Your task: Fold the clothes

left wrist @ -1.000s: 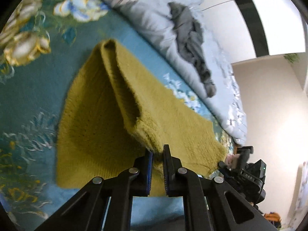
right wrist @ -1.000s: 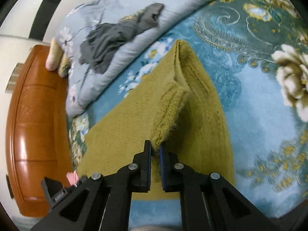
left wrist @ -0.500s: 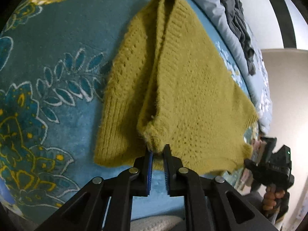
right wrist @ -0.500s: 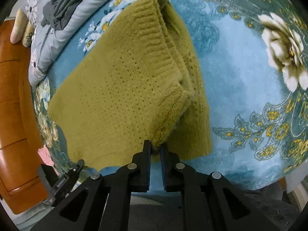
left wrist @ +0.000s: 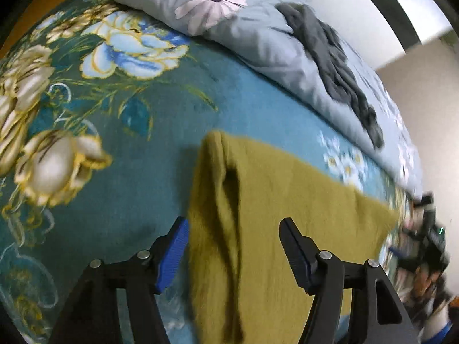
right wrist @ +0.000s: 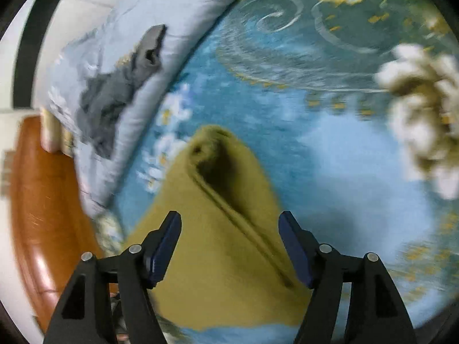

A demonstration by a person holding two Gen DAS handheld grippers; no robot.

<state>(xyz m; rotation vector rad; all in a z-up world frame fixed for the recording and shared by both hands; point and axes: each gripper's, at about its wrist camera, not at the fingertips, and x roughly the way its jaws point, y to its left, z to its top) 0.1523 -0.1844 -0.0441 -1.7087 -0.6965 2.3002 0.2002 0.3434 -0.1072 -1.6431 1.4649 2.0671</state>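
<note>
Left view only: I see my right gripper (left wrist: 427, 246), blurred, at right edge.
Right view only: wooden headboard (right wrist: 43, 215), lower left.
Sweater (left wrist: 272, 229): folded on bed (left wrist: 143, 186), lower centre, beyond both spread, empty jaws.

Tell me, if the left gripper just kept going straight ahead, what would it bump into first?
Most likely the yellow sweater, lying between the open jaws of the left gripper on the blue floral blanket. Depth is unclear.

Both views are evenly lit by soft indoor light and show motion blur, stronger in the right wrist view. Ahead of the jaws the mustard sweater (left wrist: 287, 200) carries a dark shadow in its fold. Fisheye distortion bends the bedspread (right wrist: 344, 149) toward the dark edges.
</note>
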